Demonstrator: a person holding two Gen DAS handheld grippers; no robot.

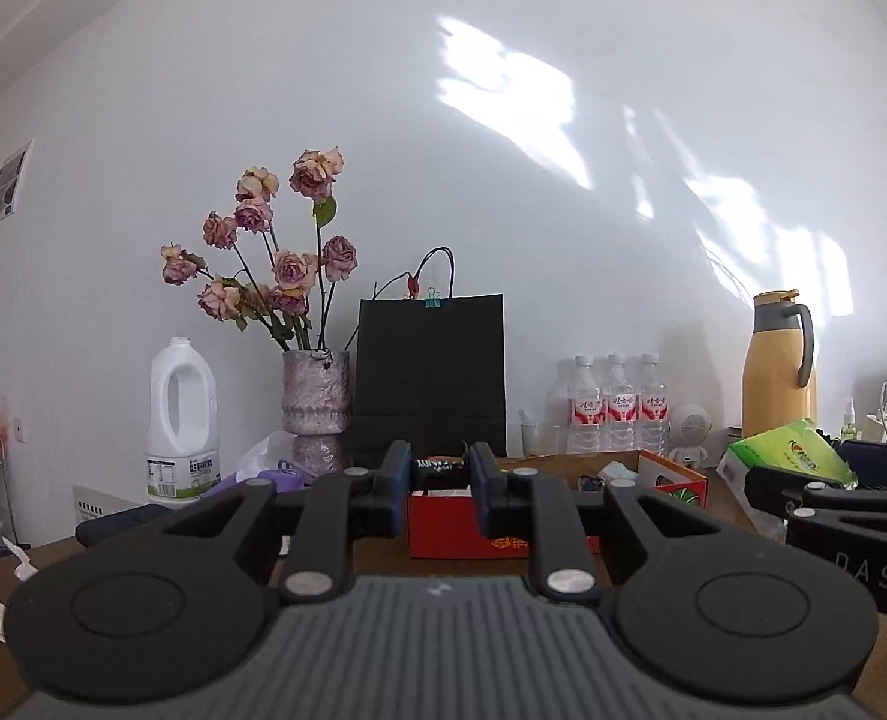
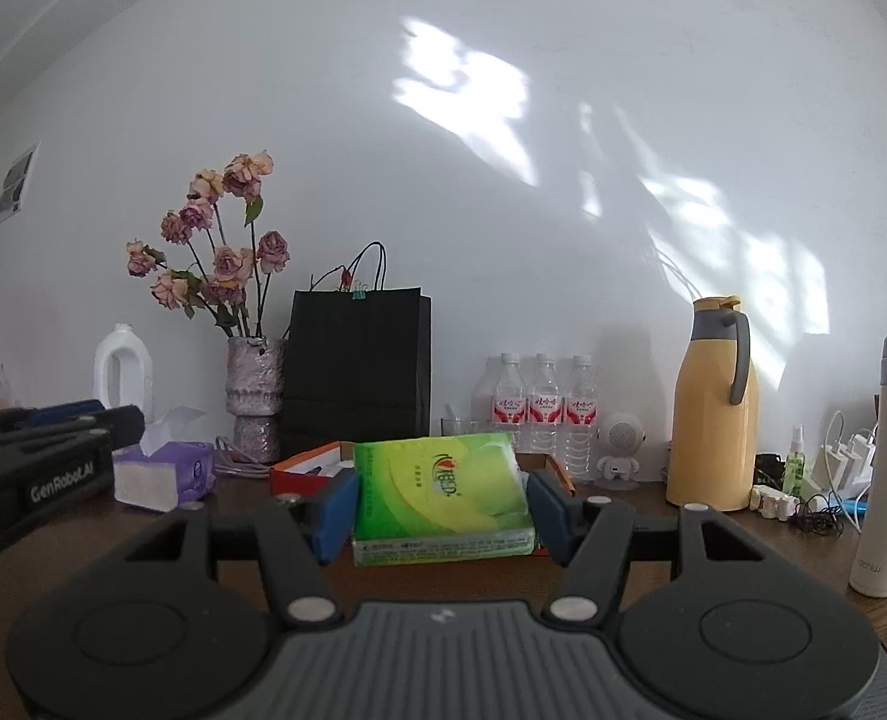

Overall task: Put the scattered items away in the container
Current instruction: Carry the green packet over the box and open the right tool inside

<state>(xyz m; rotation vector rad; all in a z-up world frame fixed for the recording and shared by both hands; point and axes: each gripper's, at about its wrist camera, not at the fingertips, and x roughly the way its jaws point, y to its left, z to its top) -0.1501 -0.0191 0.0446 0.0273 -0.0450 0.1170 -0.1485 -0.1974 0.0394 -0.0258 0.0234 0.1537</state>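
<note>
The red box (image 1: 473, 525) is half lost behind the left tool (image 1: 440, 483), and the small dark packet (image 1: 437, 471) between its pads is too covered to read. From the right wrist, the green tissue pack (image 2: 443, 495) blocks nearly all of the red box; only its left corner shows. What lies inside the box can't be made out. Right of the box, the white flask (image 2: 884, 468) has its far side cut by the frame edge.

Left gripper (image 1: 441, 483): level, jaws narrowly spaced, apparently clamped on a small dark packet (image 1: 438, 469). Right gripper (image 2: 443, 507): level, jaws closed against a green tissue pack (image 2: 440, 495).
</note>
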